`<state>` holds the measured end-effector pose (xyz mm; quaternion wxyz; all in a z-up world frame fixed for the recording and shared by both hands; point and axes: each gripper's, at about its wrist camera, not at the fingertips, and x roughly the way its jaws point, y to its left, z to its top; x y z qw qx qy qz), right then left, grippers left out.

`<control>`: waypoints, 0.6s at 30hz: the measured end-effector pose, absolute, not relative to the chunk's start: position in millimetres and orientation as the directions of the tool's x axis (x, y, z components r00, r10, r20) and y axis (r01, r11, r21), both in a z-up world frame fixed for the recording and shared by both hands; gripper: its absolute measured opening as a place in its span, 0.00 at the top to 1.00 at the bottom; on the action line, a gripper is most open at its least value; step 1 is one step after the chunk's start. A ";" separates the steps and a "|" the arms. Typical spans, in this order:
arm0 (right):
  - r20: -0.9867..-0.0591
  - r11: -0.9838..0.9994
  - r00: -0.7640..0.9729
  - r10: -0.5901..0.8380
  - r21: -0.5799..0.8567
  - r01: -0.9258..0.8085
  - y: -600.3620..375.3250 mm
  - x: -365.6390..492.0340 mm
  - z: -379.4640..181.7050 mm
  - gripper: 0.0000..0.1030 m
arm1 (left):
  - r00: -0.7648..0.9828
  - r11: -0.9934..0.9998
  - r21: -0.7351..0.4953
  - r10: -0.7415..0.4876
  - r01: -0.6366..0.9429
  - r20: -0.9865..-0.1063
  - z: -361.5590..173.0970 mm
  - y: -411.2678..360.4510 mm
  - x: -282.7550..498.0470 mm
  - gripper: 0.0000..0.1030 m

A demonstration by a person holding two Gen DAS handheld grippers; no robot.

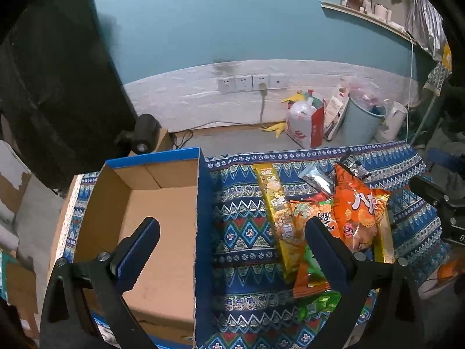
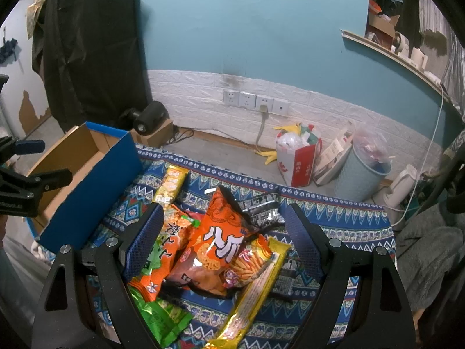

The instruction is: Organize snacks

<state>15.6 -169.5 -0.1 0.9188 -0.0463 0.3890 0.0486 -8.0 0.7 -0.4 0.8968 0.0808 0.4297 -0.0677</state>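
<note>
On your far left the cardboard box [image 1: 157, 218] sits empty with its open top up, so it reads as where the snacks go, and your left gripper [image 1: 232, 229] hangs over its blue right wall [image 1: 203, 232], fingers spread wide and holding nothing, one finger above the box floor and the other above the pile. That wall stands tall between box and snacks, so anything you carry across likely has to be lifted over its rim rather than slid. Just right of the wall, a strip of patterned cloth [image 1: 244, 232] lies bare, giving you room to come down beside the pile. Next comes the long yellow packet [image 1: 277, 203] lying lengthwise, then the green-and-orange bag [image 2: 162, 250] partly under the big orange bag [image 2: 221, 244], which lies on top of the heap. Your right gripper [image 2: 223, 235] straddles that heap, also splayed and empty, its fingers on either side of the orange bag, so that top bag looks like the easiest first pick. Further right a black-and-silver packet [image 2: 261, 209] pokes out behind, and beyond it the cloth runs clear to the table edge
</note>
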 end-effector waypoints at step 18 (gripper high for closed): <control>-0.724 0.991 0.688 0.049 -0.049 -0.123 -168.3 17.5 -1.2 0.19 | 0.626 0.980 -0.002 -0.129 0.200 -0.769 -0.5 8.4 -5.9 0.02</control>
